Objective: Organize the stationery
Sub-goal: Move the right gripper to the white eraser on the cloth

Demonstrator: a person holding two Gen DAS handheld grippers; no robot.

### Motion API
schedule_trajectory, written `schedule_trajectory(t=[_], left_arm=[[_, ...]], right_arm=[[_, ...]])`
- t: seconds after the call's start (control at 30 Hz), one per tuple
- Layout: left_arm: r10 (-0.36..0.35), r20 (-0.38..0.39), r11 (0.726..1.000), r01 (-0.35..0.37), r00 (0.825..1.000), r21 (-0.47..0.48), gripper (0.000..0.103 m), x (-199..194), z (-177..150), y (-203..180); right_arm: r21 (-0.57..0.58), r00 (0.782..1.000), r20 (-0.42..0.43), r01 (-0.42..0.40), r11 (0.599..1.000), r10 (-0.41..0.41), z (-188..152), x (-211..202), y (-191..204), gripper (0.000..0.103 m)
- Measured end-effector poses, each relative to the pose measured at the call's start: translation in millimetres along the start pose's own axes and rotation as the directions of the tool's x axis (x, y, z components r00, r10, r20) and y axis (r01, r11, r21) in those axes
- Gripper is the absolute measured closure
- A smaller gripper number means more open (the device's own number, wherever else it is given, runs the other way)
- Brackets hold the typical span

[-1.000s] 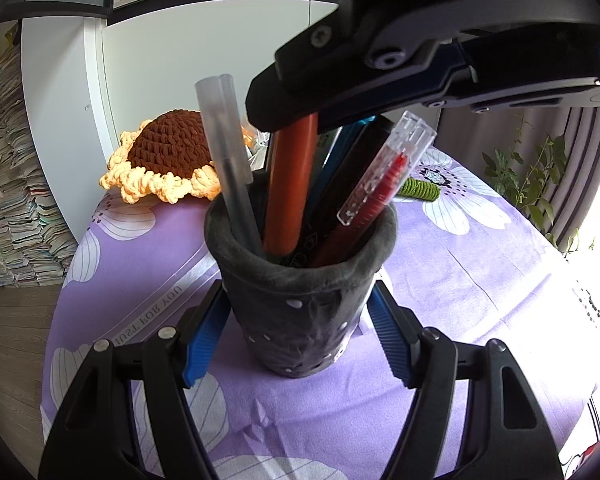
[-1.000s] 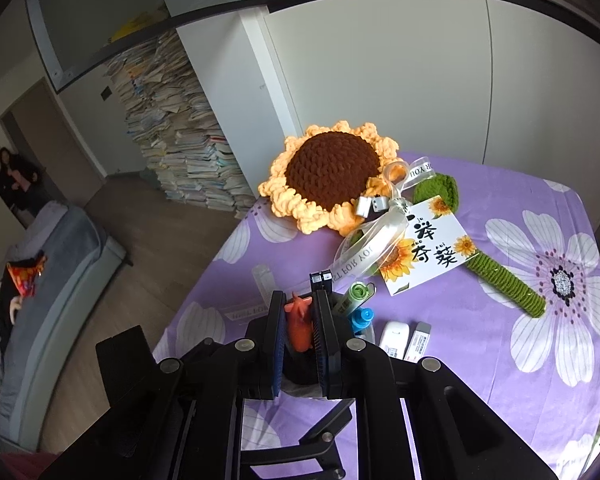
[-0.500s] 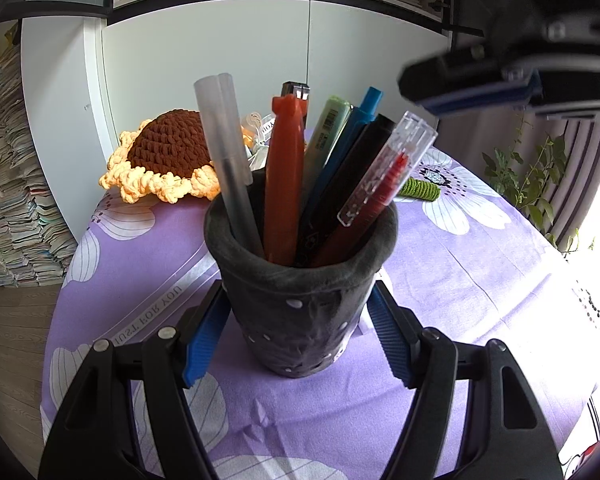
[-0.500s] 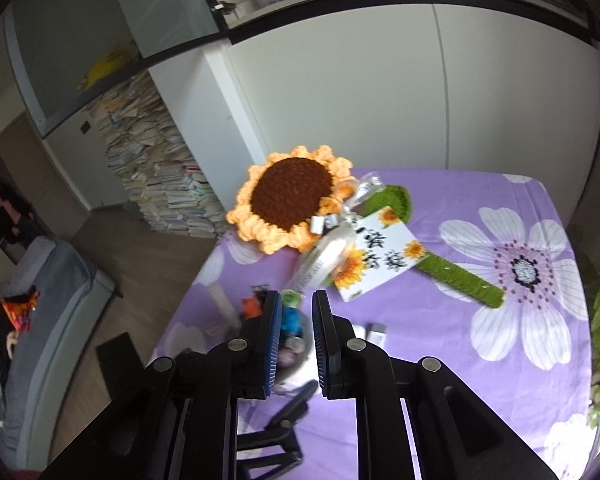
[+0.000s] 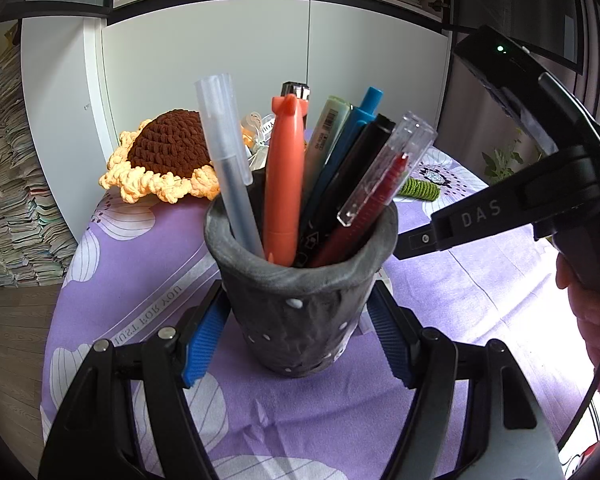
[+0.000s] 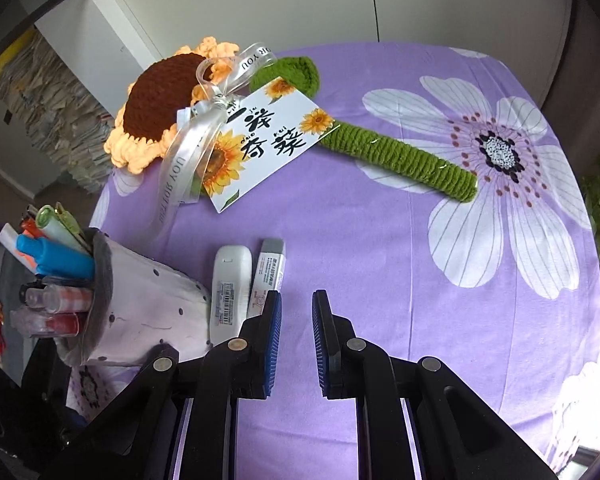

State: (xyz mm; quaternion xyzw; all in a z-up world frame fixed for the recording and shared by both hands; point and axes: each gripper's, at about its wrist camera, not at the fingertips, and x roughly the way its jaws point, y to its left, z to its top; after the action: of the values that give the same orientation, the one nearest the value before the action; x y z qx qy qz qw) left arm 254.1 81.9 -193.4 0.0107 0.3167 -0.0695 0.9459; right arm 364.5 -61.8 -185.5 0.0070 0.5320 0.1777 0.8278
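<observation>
Currently the left tongs (image 5: 296, 344) are clamped on the grey pen cup (image 5: 300, 300) at the centre of the left view, where it is kept upright on the purple table (image 6: 380, 240). The right tongs (image 6: 296, 344) are seen nearly closed and empty at the lower middle of the right view, just beside the white correction tape (image 6: 230, 284) and the eraser (image 6: 269, 272), which lie next to the cup. Either flat piece could be pushed aside or pinched at one edge and dropped, since both lie touching
</observation>
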Motion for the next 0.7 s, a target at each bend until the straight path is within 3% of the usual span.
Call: schedule_trajectory(t=[0.53,0.7], left_arm=[[0.0,-0.001,1.0,0.0,1.0,0.0,0.033,0.5,0.3,0.0],[0.004,-0.005,1.0,-0.004,1.0,-0.004,0.033,2.3,0.9,2.6]], right_arm=[[0.048,0.999,-0.037,-0.03,0.998,0.032,26.5,33.9,9.5,0.088],[0.028,0.999,-0.041,-0.009,1.0,0.01,30.8,39.9,18.9,0.082]])
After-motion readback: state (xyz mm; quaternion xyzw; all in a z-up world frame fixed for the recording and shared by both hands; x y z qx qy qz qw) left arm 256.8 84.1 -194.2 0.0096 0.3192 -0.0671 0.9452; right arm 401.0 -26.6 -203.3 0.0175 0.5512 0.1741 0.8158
